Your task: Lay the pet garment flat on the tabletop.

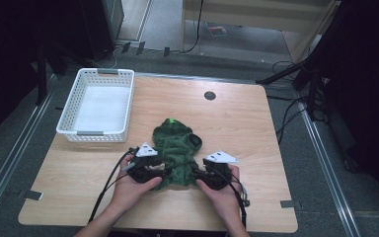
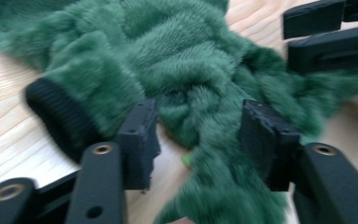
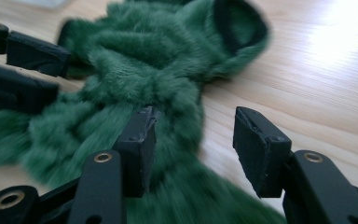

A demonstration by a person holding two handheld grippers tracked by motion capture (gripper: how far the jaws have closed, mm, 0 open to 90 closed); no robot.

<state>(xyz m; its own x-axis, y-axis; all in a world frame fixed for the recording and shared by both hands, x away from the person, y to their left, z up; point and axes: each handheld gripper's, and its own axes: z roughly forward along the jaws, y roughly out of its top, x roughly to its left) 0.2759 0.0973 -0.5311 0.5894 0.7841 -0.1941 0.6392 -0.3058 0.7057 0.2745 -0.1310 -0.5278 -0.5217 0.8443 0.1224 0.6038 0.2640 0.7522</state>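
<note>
A green furry garment [image 1: 176, 142] with black ribbed cuffs lies crumpled on the wooden table [image 1: 256, 133], near its front middle. My left gripper [image 1: 164, 173] is at the garment's near left edge, my right gripper [image 1: 196, 174] at its near right edge, each held in a hand. In the left gripper view the left gripper [image 2: 198, 122] stands open with a fold of green fur [image 2: 177, 51] between its jaws, and a black cuff [image 2: 51, 112] lies to the left. The right gripper [image 3: 193, 131] is open too, fur [image 3: 140, 51] lying against one jaw and bare table by the other.
A white slatted basket [image 1: 94, 136] stands at the table's back left, with nothing in it. A black round grommet [image 1: 209, 95] sits in the tabletop behind the garment. Cables trail from both grippers toward the front edge.
</note>
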